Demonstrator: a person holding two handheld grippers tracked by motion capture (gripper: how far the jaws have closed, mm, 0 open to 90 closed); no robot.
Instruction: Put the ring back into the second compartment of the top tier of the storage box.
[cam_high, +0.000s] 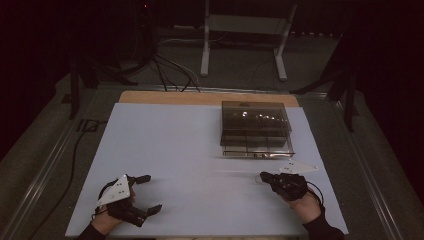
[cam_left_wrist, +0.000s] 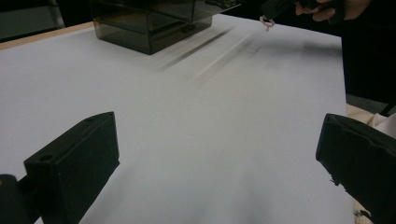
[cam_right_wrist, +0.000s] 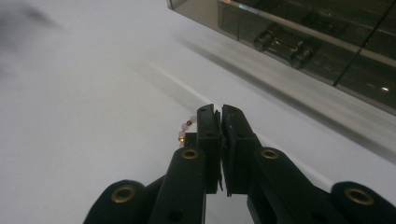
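My right gripper (cam_right_wrist: 219, 112) is shut on a short string of pink and gold beads (cam_right_wrist: 187, 127), which pokes out at the left side of its closed jaws. From above, that gripper (cam_high: 262, 176) lies low over the white sheet, just in front of a smoky see-through drawer box (cam_high: 255, 127). In the left gripper view the beads (cam_left_wrist: 267, 22) dangle under the right gripper (cam_left_wrist: 275, 7) at the far side. My left gripper (cam_high: 152, 192) rests at the near left with its jaws wide apart (cam_left_wrist: 219, 154) and nothing between them.
A white sheet (cam_high: 175, 150) covers the table, and a wooden strip (cam_high: 165, 96) shows along its far edge. The drawer box (cam_right_wrist: 303, 42) has small latches on its front. Behind the table, cables (cam_high: 170, 70) and a metal stand (cam_high: 245, 30) are on the dark floor.
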